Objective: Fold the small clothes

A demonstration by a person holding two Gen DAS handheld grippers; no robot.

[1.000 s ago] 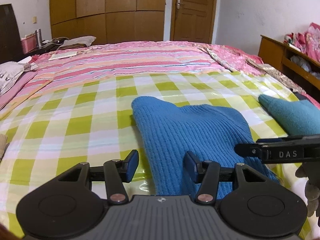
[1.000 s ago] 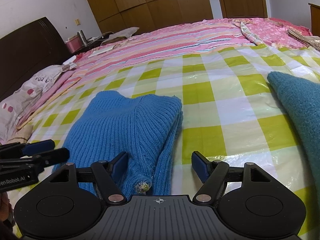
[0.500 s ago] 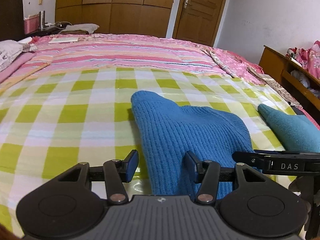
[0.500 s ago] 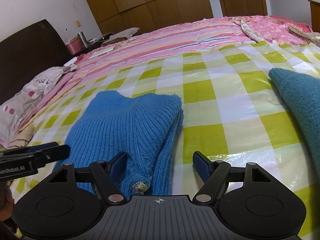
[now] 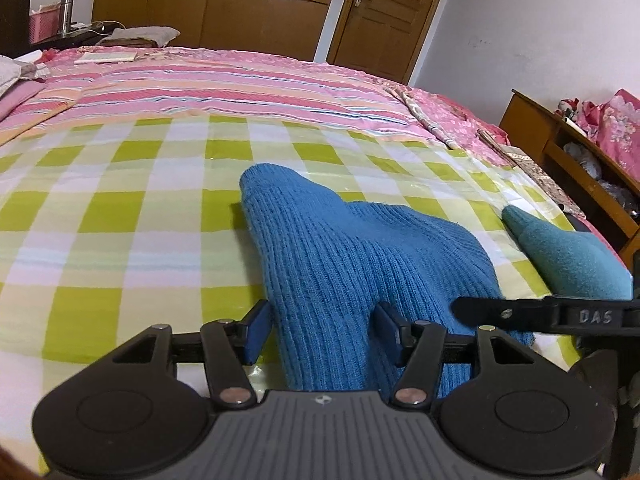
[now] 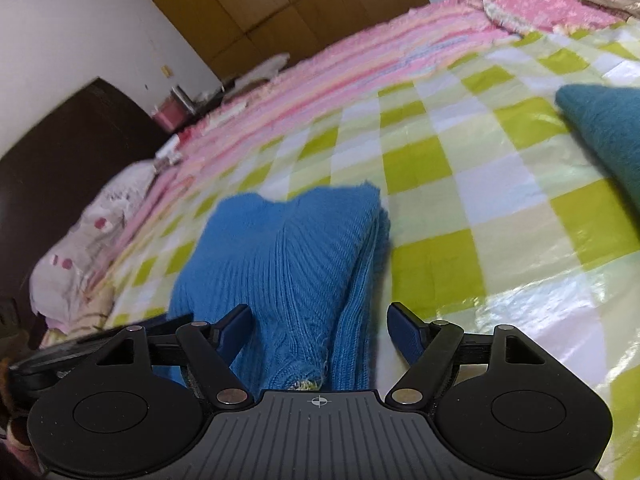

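Green-checked sheet (image 5: 120, 208) over bed; pink striped quilt (image 5: 224, 92) beyond. Wooden wardrobe (image 5: 208, 4), door (image 5: 384, 16), dark headboard (image 6: 60, 152), pillow (image 6: 96, 232).

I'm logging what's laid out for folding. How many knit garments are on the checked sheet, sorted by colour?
Bright blue ribbed knit sweater: 1, partly folded, lying between the open fingers of both grippers.
Teal knit garment: 1, lying apart to the right, only partly in view.
Total: 2 garments on the green checked sheet.
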